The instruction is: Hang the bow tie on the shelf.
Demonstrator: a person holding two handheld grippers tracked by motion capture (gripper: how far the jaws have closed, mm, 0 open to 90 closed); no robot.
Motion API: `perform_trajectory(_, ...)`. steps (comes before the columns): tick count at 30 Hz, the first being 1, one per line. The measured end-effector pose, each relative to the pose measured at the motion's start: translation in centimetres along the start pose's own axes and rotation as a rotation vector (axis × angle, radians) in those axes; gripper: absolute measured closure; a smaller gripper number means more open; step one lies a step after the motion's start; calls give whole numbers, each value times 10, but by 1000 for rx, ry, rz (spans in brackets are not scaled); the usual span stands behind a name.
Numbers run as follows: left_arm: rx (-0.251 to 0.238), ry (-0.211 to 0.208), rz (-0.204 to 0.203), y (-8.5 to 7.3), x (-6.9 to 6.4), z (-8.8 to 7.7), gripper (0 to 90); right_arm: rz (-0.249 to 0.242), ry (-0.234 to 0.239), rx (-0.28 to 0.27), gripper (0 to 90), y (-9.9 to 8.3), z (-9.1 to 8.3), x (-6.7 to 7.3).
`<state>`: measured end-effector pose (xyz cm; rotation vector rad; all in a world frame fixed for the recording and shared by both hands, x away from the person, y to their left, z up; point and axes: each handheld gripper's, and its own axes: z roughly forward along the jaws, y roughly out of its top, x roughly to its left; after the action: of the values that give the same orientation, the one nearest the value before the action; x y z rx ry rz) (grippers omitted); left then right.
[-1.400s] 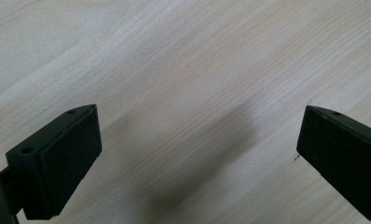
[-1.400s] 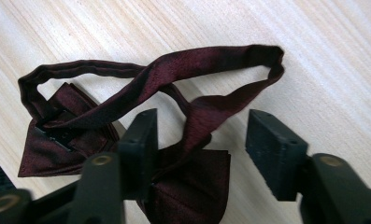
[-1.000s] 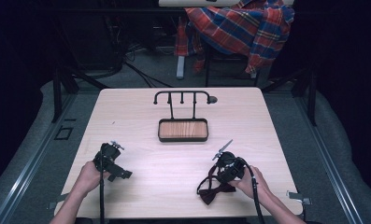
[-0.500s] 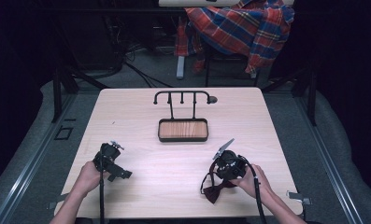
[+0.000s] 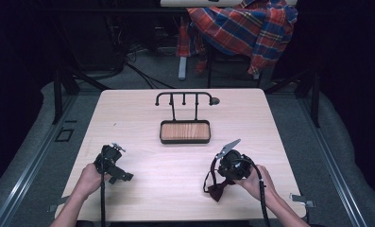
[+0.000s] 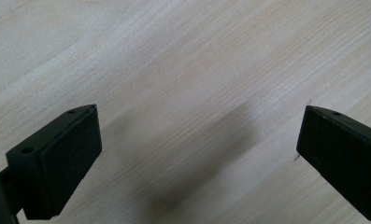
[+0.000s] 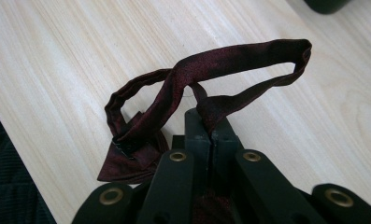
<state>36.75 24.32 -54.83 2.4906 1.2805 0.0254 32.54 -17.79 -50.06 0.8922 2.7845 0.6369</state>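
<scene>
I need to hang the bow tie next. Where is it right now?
In the high view, the dark red bow tie is at the table's near right, its strap pinched in the right gripper, well short of the hook stand.

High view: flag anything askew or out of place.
Nothing damaged or spilled. The dark red bow tie hangs crumpled from the shut right gripper, its strap twisted in a loop. The hook stand and tray sit straight.

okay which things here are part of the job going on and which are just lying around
In use:
- dark red bow tie, its strap pinched in the right hand-held gripper
- hook rack with wooden tray, probably

Lying about:
- plaid shirt behind the table
- left hand-held gripper, open, idle
</scene>
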Motion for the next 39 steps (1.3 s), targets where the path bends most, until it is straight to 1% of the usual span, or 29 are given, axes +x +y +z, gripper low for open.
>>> perform_trajectory(3, 3, 1, 1, 0, 0, 0, 1, -1, -6, -12, 887, 0, -2, 0)
perform_trajectory(4, 3, 3, 8, 0, 0, 0, 1, -3, -9, -24, 887, 0, -3, 0)
perform_trajectory(5, 5, 4, 10, 0, 0, 0, 1, -11, -17, -26, 888, 0, -5, 0)
perform_trajectory(6, 0, 3, 2, 0, 0, 1, 1, -10, -19, -26, 888, 0, -6, 1)
perform_trajectory(9, 7, 4, 12, 0, 0, 0, 1, -17, -24, -33, 888, 1, -8, 1)
perform_trajectory(10, 6, 6, 18, 0, 1, 0, 1, -23, -33, -30, 888, 1, -9, 1)
perform_trajectory(11, 6, 7, 18, 0, 0, 0, 1, -22, -31, -37, 888, 1, -9, 1)
perform_trajectory(12, 6, 5, 12, 0, 0, 0, 1, -31, -43, -36, 888, 2, -11, 1)
perform_trajectory(13, 8, 6, 13, 0, 0, 0, 1, -31, -43, -36, 888, 2, -11, 1)
perform_trajectory(14, 8, 10, 18, 0, 0, 0, 1, -30, -46, -44, 888, 3, -13, 1)
perform_trajectory(15, 8, 9, 18, 0, 0, 0, 1, -23, -51, -64, 888, 4, -15, -1)
perform_trajectory(19, 8, 12, 17, 0, 0, 1, 1, -29, -69, -67, 888, 7, -20, -6)
perform_trajectory(22, 9, 12, 17, 0, 0, 1, 1, -29, -69, -68, 888, 8, -21, -7)
perform_trajectory(23, 9, 11, 17, 0, 0, 1, 1, -27, -76, -81, 888, 8, -21, -7)
perform_trajectory(24, 9, 11, 17, 0, 0, 1, 1, -40, -86, -69, 888, 9, -23, -8)
perform_trajectory(27, 9, 12, 18, 0, 0, 1, 1, -38, -89, -83, 888, 12, -23, -11)
perform_trajectory(29, 9, 12, 18, 0, 0, 1, 1, -44, -96, -77, 888, 15, -25, -13)
perform_trajectory(33, 10, 16, 10, -1, 1, 1, 1, -48, -102, -87, 888, 18, -27, -14)
perform_trajectory(34, 9, 16, 10, -1, 1, 1, 1, -52, -106, -88, 888, 19, -28, -14)
perform_trajectory(35, 9, 15, 10, -1, 1, 1, 1, -51, -111, -100, 888, 21, -29, -13)
perform_trajectory(37, 11, 15, 15, 0, 1, 1, 1, -59, -118, -97, 888, 24, -31, -13)
perform_trajectory(39, 11, 16, 15, 0, 1, 0, 1, -59, -117, -107, 889, 25, -31, -13)
